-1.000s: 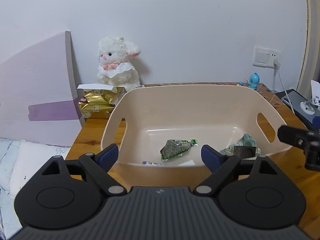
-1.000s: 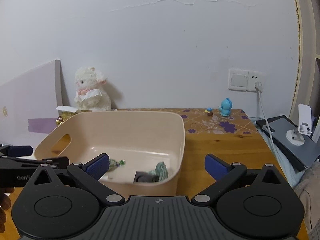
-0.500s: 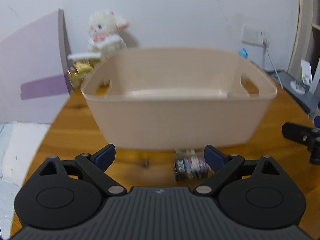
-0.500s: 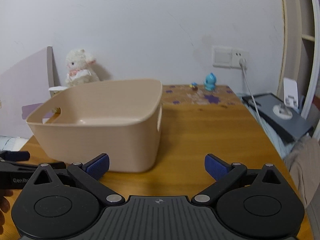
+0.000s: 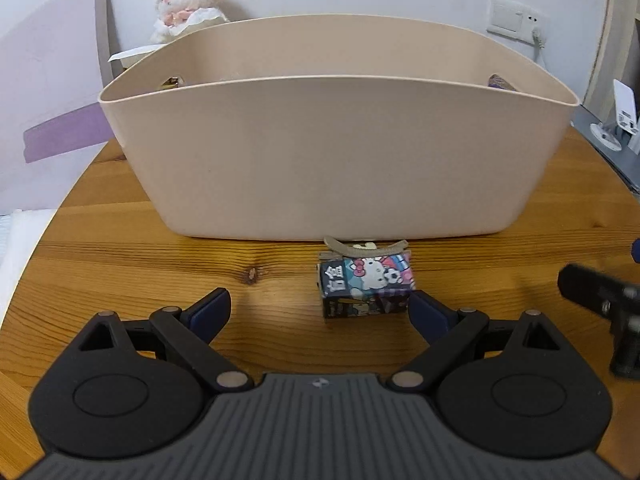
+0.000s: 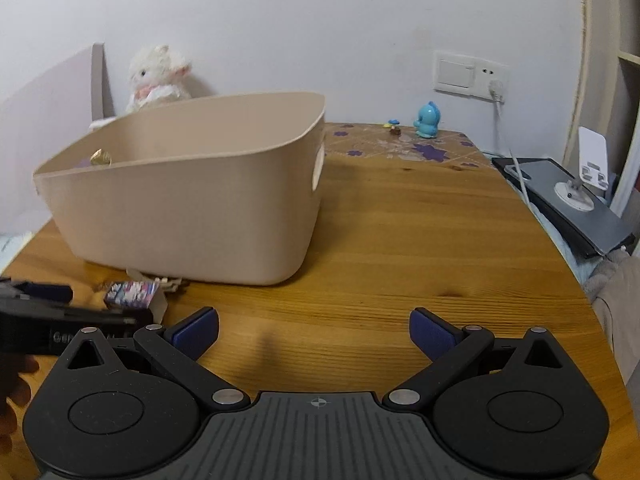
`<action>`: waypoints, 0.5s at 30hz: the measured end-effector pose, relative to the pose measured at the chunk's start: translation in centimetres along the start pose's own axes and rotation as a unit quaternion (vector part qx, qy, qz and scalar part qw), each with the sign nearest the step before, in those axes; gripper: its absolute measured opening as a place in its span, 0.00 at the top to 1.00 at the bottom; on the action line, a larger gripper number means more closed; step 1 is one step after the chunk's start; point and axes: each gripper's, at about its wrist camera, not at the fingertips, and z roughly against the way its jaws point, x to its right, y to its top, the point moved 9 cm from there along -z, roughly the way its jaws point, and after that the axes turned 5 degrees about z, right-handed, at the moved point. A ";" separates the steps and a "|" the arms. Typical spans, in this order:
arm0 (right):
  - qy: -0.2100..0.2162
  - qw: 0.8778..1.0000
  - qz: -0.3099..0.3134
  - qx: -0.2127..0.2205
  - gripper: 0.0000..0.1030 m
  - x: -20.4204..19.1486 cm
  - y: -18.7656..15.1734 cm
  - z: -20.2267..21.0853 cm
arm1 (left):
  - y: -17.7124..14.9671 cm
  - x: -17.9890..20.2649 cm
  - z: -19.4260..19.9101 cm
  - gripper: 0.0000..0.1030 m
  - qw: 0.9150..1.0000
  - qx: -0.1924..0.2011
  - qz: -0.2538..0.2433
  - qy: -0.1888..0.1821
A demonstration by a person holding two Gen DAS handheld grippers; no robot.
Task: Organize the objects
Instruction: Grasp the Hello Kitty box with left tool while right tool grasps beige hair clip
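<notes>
A small cartoon-printed box [image 5: 366,286] lies on the wooden table [image 5: 120,264], just in front of the beige plastic bin [image 5: 332,152]. My left gripper [image 5: 320,314] is open and low over the table, its right finger close beside the box, nothing between the fingers. In the right wrist view the same box [image 6: 132,295] lies at the lower left by the bin [image 6: 188,196], and my right gripper [image 6: 314,332] is open over bare wood to the right of it. The bin's contents are hidden from this low angle.
A white plush lamb [image 5: 192,0] sits behind the bin against the wall. A blue toy figure [image 6: 428,120] stands at the back of the table. A dark slab with a white phone stand [image 6: 576,196] lies off the right edge, with a cable from the wall socket [image 6: 470,76].
Both grippers dropped from above the bin to near table height in front of it. The bin's inside went out of sight and the small printed box came into view.
</notes>
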 end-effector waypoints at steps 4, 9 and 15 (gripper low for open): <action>-0.001 1.000 0.010 -0.006 0.00 -0.5 -0.2 -0.6 | 0.1 -0.3 -0.7 0.07 1.000 -0.002 -0.004 0.007; 0.005 1.000 0.014 -0.018 0.00 -1.4 -0.1 -1.6 | -0.1 -1.1 -1.2 0.07 1.000 -0.010 0.013 -0.004; 0.004 1.000 0.014 -0.016 0.00 -1.7 0.2 -1.9 | 0.9 -0.4 0.0 0.07 1.000 0.010 0.009 -0.022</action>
